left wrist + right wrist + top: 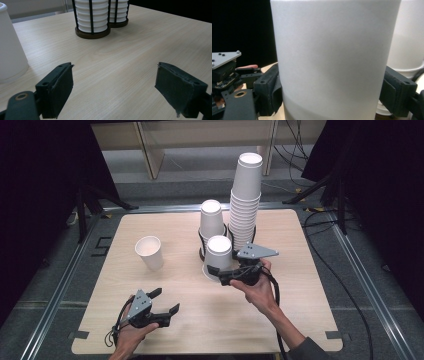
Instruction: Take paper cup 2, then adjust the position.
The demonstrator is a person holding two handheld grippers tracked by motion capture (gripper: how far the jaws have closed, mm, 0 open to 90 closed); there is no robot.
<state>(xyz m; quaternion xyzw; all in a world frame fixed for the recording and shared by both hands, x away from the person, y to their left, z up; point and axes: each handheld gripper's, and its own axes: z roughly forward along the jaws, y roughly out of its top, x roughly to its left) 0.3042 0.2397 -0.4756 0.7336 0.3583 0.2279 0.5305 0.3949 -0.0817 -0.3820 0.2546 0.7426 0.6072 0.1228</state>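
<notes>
A: Where is the right gripper?

B: It is near the middle of the table. Its jaws hold a white cup, one jaw on each side. The cup is upside down, with its flat bottom on top.

A: Do the jaws touch the cup?

B: Yes. In the right gripper view the cup sits right between the two black pads, and both press on its sides.

A: Does the cup stand on the table?

B: I cannot tell. Its wide rim is low, close to the wood.

A: What is behind it?

B: Two stacks of cups in black holders, toward the far edge. The short stack is just behind the cup. The tall stack is beside it, more to the right.

A: And the left gripper?

B: It is near the front edge, toward the left corner. A hand holds it. Its jaws are apart and hold nothing. In the left gripper view you see bare wood between the two pads.

A: Is there one more cup?

B: Yes. A single cup stands open side up on the left part of the table, well apart from the stacks. It is a bit beyond the left gripper.
</notes>
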